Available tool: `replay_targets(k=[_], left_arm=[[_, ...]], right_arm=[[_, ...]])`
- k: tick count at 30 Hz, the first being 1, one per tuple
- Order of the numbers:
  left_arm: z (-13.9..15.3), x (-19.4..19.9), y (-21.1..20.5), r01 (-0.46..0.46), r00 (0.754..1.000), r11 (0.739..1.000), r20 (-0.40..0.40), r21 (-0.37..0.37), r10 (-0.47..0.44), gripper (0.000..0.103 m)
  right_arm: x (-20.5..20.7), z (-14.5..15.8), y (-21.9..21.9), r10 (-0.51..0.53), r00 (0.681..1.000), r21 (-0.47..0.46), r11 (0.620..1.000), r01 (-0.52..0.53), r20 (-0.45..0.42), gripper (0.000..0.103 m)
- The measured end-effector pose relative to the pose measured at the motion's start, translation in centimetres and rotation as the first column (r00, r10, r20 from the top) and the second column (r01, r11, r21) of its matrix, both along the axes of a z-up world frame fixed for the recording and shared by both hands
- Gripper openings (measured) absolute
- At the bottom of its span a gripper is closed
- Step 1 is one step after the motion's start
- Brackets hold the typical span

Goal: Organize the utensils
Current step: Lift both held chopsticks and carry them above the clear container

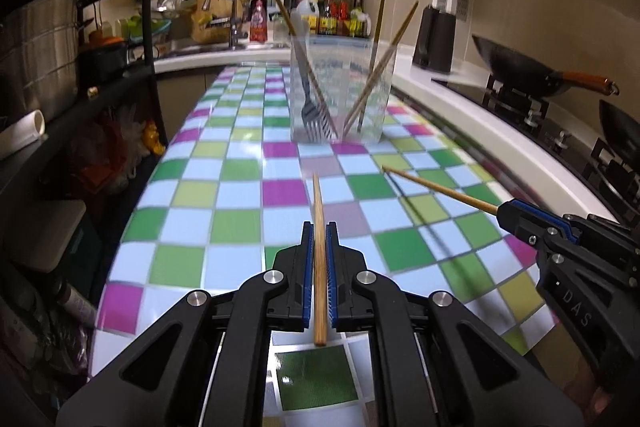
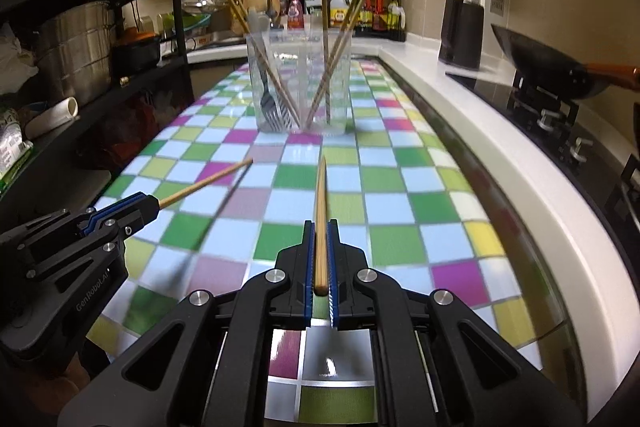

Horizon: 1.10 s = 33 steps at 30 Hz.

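Two hand-held grippers each clamp one wooden chopstick above the checkered table (image 1: 224, 187). In the left wrist view, the left hand-held gripper (image 1: 319, 227) has its blue-padded jaws pressed together on the left chopstick (image 1: 318, 259), which runs straight forward along the fingers, its thick end sticking out behind the pads and its thin tip pointing toward the clear cup (image 1: 344, 95). To the right in that view, the right hand-held gripper (image 1: 505, 211) holds the right chopstick (image 1: 440, 189), whose tip slants up and to the left over the table.

From the right wrist view the same pair shows mirrored: the right hand-held gripper (image 2: 320, 227) is closed on its chopstick (image 2: 321, 223), and the left hand-held gripper (image 2: 154, 205) comes in from the left edge with its chopstick (image 2: 208, 183) slanting up to the right. Both chopsticks hang clear of the table surface, and their tips are apart from each other.

The clear cup (image 2: 300, 83) stands upright on the table ahead of both grippers, well beyond the chopstick tips. Inside it are a fork (image 2: 270, 107), tines down, and several chopsticks leaning against the rim. A wok (image 1: 520, 71) sits on the stove to the right.
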<state>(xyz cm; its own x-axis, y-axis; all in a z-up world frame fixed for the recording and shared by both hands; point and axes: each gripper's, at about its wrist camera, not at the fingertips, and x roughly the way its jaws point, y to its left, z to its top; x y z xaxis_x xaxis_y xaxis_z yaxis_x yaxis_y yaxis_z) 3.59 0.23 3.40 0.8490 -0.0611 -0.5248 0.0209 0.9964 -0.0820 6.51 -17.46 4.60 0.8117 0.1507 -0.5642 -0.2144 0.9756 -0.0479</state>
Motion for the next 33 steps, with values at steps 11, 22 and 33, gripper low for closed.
replay_targets(k=[11, 22, 33], left_arm=[[7.5, 0.8, 1.1, 0.087, 0.982, 0.995, 0.169, -0.038, -0.080, 0.006], [10.3, 6.4, 2.9, 0.129, 0.990, 0.983, 0.070, -0.130, -0.120, 0.006], [18.3, 12.1, 3.7, 0.171, 0.982, 0.978, 0.101, -0.120, -0.159, 0.006]], right_arm=[[0.0, 7.6, -0.1, 0.021, 0.988, 0.017, 1.000, -0.024, 0.152, 0.006], [4.1, 12.6, 0.0, 0.062, 0.980, 0.064, 0.995, -0.075, 0.187, 0.006], [9.6, 21.4, 2.5, 0.164, 0.953, 0.073, 0.980, -0.188, 0.254, 0.006]])
